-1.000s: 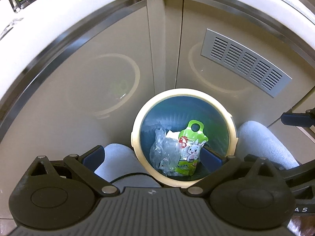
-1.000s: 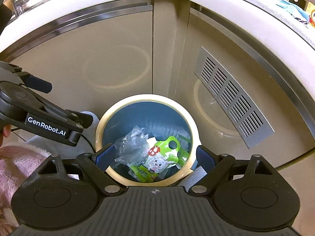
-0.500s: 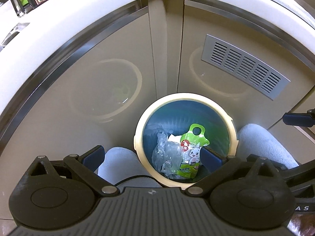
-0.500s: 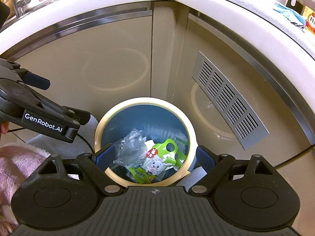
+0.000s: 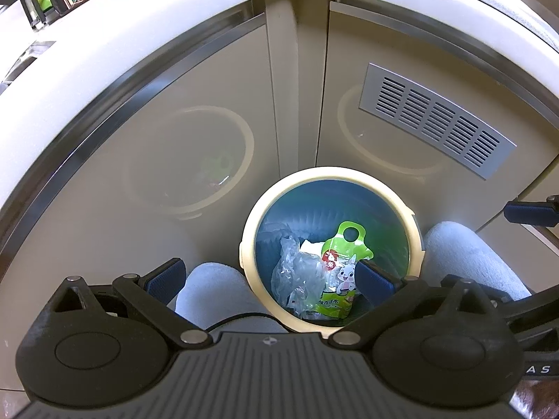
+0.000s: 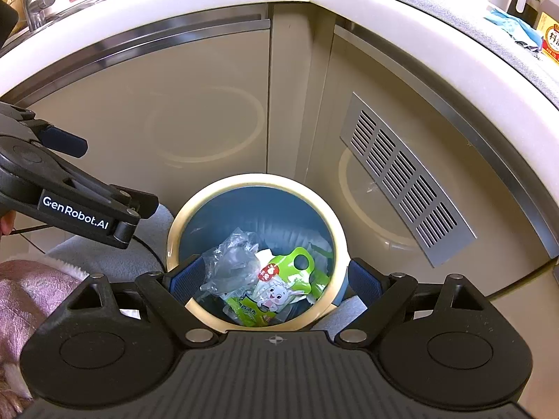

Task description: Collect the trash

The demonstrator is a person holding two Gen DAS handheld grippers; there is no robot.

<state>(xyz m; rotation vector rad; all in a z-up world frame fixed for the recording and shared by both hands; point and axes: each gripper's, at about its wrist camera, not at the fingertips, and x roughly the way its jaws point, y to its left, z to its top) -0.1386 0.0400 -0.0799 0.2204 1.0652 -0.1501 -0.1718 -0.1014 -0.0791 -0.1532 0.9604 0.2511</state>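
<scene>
Right wrist view showed the trash, a green packet [image 6: 279, 279] and clear plastic [image 6: 232, 265], lying inside the bin [image 6: 181, 216]. Both the right gripper [image 6: 274, 279] and left gripper [image 5: 270, 279] hung released, empty. Next, probably fetching more.
</scene>
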